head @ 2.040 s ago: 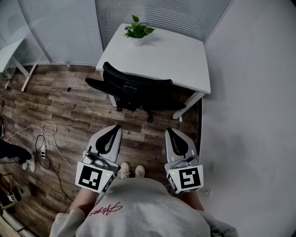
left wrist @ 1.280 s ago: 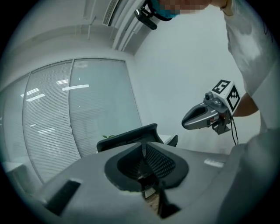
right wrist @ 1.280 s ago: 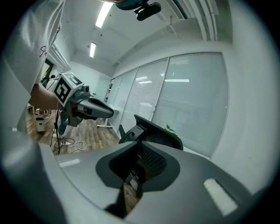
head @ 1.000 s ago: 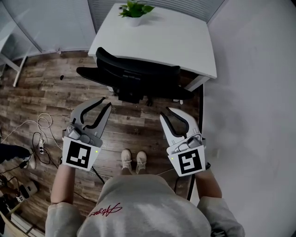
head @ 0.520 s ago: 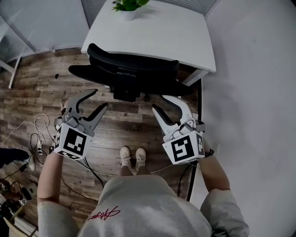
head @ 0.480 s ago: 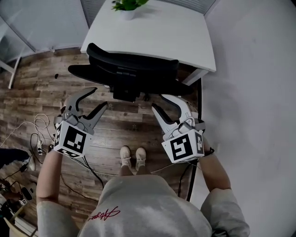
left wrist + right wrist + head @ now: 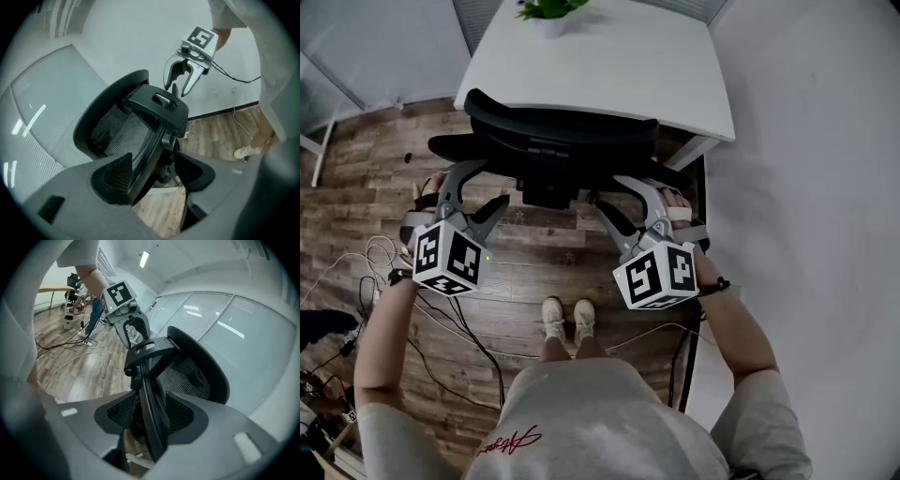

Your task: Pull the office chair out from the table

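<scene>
A black mesh-backed office chair [image 7: 558, 141] stands pushed in under the white table [image 7: 609, 66]. My left gripper [image 7: 483, 186] is at the left side of the chair back, and my right gripper [image 7: 617, 195] is at the right side. In the left gripper view the chair back [image 7: 140, 122] shows edge-on, and the left gripper [image 7: 157, 176] is open with the back's frame between its jaws. In the right gripper view the right gripper [image 7: 154, 413] likewise straddles the back's rim [image 7: 152, 427], open. Both pairs of jaws have just been opening.
A potted plant [image 7: 546, 11] stands at the table's far edge. A wall [image 7: 806, 187] runs close along the right. Cables [image 7: 441, 309] lie on the wooden floor at the left, and the person's shoes [image 7: 567, 319] are just behind the chair. Another table's leg [image 7: 319, 155] is at far left.
Both grippers have moved forward and down from in front of the person to the sides of the chair back. They have rolled, and their jaws have spread wider.
</scene>
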### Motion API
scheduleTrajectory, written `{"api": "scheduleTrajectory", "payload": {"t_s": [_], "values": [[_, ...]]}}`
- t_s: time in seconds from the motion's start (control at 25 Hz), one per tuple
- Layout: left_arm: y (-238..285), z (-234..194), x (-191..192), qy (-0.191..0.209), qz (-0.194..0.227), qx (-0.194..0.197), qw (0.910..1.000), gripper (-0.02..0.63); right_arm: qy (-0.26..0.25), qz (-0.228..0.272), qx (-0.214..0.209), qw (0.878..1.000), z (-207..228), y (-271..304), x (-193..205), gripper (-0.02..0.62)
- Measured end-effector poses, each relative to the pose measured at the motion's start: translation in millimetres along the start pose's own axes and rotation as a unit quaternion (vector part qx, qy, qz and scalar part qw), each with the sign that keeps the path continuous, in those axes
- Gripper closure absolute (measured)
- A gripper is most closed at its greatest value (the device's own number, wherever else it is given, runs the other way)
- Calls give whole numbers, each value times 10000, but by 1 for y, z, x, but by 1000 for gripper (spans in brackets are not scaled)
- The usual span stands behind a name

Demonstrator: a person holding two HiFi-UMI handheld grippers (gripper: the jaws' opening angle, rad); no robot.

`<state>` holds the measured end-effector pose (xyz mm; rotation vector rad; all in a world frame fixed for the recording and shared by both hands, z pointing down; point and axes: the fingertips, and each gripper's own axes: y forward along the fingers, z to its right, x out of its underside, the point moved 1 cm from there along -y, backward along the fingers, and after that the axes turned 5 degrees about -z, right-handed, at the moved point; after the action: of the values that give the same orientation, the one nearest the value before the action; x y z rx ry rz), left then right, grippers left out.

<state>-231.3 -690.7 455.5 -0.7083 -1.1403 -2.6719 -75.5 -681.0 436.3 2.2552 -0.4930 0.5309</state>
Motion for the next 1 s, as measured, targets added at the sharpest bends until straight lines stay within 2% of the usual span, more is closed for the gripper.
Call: {"api": "scheduleTrajectory", "payload": {"t_s": [0.28, 0.56, 0.8, 1.0], "values": [[29, 3, 13, 1010, -485, 97, 9937, 327, -853, -409, -133, 9954, -8, 31, 8, 396], [45, 1, 18, 1603, -704, -58, 9845, 339, -1291, -638, -248, 9893, -20, 51, 16, 394], [53, 2, 19, 2069, -855, -74, 9746, 366, -1467, -844, -254, 9853, -20, 62, 19, 402], [61, 4, 20, 2539, -995, -148, 9620, 391, -1476, -965, -243, 9840, -18, 66, 22, 427]]}}
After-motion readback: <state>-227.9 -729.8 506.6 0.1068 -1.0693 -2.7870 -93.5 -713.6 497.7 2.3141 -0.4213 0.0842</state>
